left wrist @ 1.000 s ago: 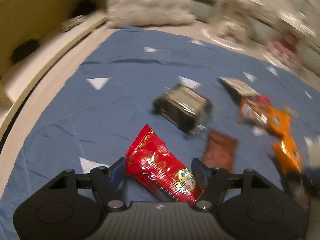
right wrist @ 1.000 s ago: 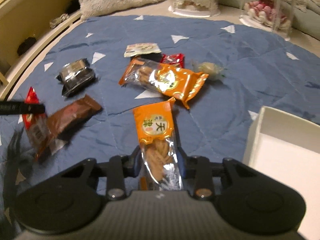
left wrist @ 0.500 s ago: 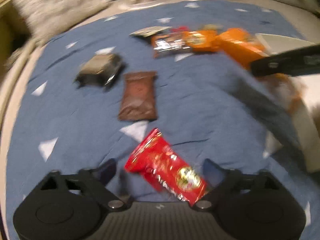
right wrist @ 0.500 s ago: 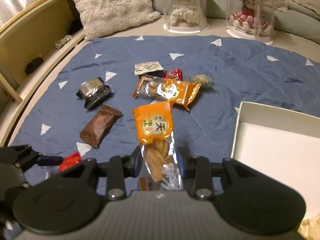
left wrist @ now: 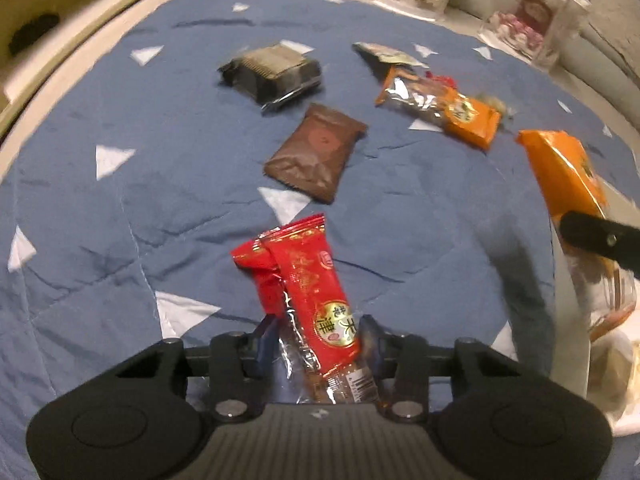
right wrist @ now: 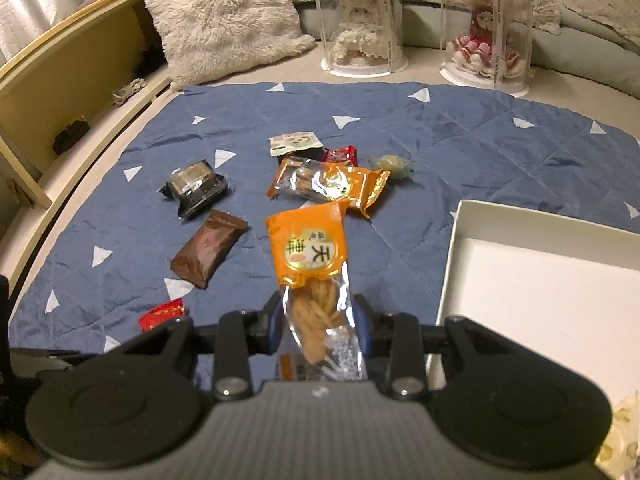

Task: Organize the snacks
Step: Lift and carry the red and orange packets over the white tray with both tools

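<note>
Left wrist view is showing the left gripper (left wrist: 318, 338) with its jaws, having just been closing, pinching the clear lower end of a red foil snack packet (left wrist: 308, 292) that is sticking up and away over the blue quilted mat with white triangles (left wrist: 120, 208). Beyond it a brown foil sachet (left wrist: 316, 152) is lying flat, then a black plastic-wrapped cake (left wrist: 272, 70) and, further right, an orange and clear twist-snack packet (left wrist: 440, 104).

Right wrist view is showing the right gripper (right wrist: 316, 322) with its jaws narrowly set, gripping the clear end of a second orange packet of fried dough twists (right wrist: 312, 272), which is lifting clear of the mat. Just to its right a white open cardboard box (right wrist: 460, 240) is sitting on the mat's edge. Further off a small red wrapped sweet (right wrist: 340, 154) and a pale wrapped candy (right wrist: 390, 166) are lying behind the orange packet on the mat. At the back a fluffy cream cushion (right wrist: 224, 20) and two clear cylinder doll cases (right wrist: 356, 24) are standing off the mat
</note>
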Motion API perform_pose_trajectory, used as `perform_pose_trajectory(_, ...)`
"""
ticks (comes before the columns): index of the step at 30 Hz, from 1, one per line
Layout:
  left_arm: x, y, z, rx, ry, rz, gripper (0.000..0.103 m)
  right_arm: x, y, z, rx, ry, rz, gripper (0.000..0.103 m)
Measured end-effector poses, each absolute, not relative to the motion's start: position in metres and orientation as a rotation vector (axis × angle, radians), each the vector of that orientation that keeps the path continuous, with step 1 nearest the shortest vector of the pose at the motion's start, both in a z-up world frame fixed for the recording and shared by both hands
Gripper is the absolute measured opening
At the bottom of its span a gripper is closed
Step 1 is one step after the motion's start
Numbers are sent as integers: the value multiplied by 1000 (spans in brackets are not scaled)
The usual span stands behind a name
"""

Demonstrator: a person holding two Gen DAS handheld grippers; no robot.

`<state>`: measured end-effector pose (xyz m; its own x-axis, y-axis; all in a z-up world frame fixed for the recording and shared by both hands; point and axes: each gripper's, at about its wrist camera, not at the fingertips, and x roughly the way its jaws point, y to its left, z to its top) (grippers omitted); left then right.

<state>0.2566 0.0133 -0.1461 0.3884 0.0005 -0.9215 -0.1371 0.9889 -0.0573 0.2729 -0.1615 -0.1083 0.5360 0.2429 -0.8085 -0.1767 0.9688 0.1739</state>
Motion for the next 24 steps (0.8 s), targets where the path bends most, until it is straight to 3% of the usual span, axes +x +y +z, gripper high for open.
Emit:
perform_pose_trajectory(13, 254, -16, -102, -156, 1008, -7, 40, 252, -196, -88, 116, 887, 217, 41)
perform_pose_trajectory(24, 262, -99, -67, -168, 891, -176, 40, 214, -284, -72, 179, 820, 84, 41)
